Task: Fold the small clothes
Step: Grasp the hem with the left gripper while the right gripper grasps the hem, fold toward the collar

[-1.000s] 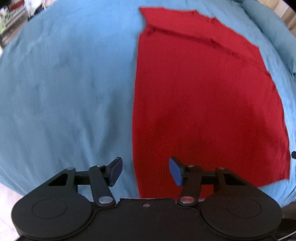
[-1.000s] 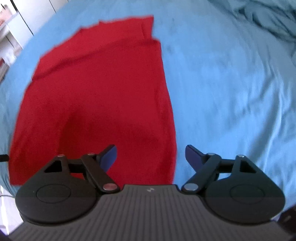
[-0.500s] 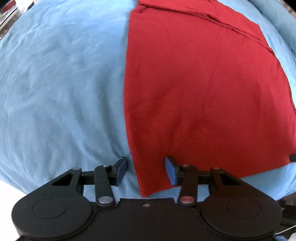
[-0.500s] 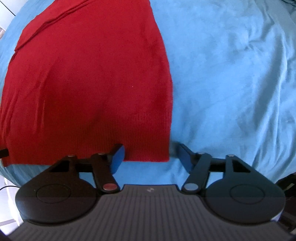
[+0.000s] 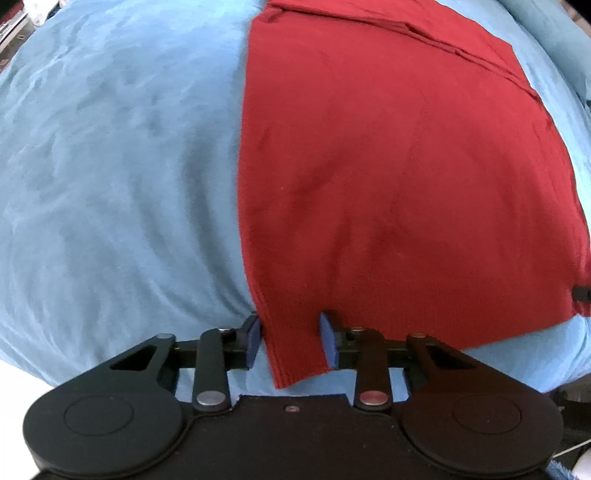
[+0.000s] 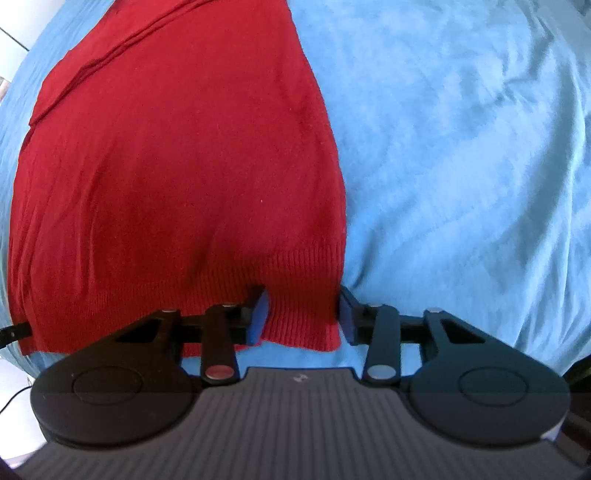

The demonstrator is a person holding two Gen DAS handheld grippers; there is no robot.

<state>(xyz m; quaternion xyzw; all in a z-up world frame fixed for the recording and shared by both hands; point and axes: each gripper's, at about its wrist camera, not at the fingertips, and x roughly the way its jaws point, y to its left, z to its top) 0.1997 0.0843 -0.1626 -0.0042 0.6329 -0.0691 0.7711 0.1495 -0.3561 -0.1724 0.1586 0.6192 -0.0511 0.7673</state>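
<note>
A red knit garment [image 5: 388, 166] lies flat on a blue bedsheet [image 5: 110, 166], its ribbed hem nearest me. My left gripper [image 5: 291, 341] is open, its blue pads either side of the hem's left corner. In the right wrist view the same garment [image 6: 177, 155] fills the left half. My right gripper [image 6: 303, 314] is open, its pads straddling the hem's right corner. The far end of the garment shows a folded layer with seams.
The blue bedsheet [image 6: 461, 147] spreads wide to the outside of each gripper. A rumpled blue pillow or duvet [image 5: 554, 33] lies at the far right. The bed's near edge runs just under both grippers. A tip of the other gripper [image 5: 581, 293] shows at the right edge.
Both grippers have come down and forward to the garment's near hem. Their open pads now sit around the two hem corners, and the jaws have narrowed somewhat.
</note>
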